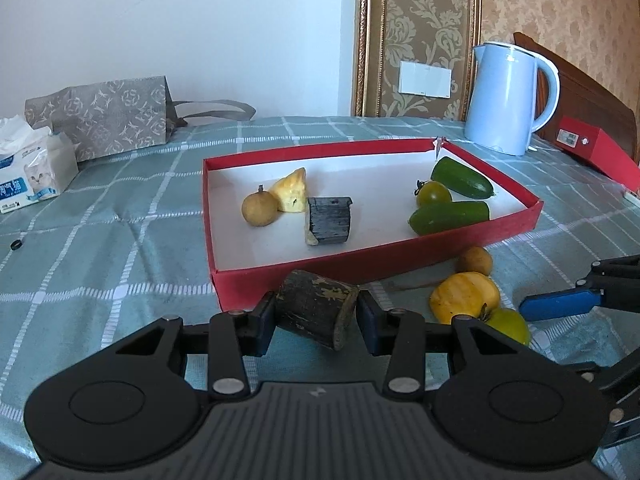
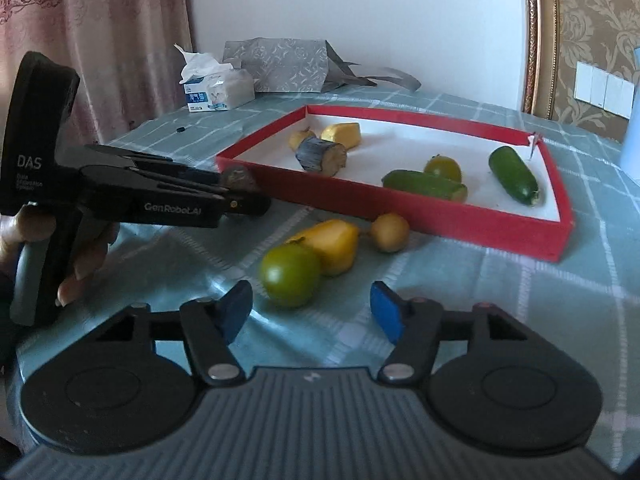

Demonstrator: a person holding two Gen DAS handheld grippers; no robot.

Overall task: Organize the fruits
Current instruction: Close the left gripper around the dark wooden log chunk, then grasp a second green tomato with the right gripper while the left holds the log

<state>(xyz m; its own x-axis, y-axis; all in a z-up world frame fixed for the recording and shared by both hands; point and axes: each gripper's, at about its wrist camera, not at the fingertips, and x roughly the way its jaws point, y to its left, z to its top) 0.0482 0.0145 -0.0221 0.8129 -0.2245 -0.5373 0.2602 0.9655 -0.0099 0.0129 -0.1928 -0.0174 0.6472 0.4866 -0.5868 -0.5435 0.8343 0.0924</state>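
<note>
My left gripper (image 1: pixel 316 316) is shut on a dark sugarcane piece (image 1: pixel 316 312) and holds it just in front of the red tray (image 1: pixel 280 280). In the tray lie another dark cane piece (image 1: pixel 328 220), a brown longan (image 1: pixel 259 209), a yellow chunk (image 1: pixel 290 190), a green tomato (image 1: pixel 434 193) and two cucumbers (image 1: pixel 450 216). On the cloth outside the tray lie a yellow fruit (image 2: pixel 332 242), a green tomato (image 2: pixel 289 274) and a longan (image 2: pixel 389 232). My right gripper (image 2: pixel 312 314) is open and empty, just short of the green tomato. The left gripper (image 2: pixel 240 184) shows at the left of the right wrist view.
A blue kettle (image 1: pixel 508 100) and a red box (image 1: pixel 596 148) stand behind the tray at the right. A tissue pack (image 1: pixel 28 168) and a grey patterned bag (image 1: pixel 104 116) sit at the back left. A small black ring (image 1: pixel 16 245) lies on the cloth.
</note>
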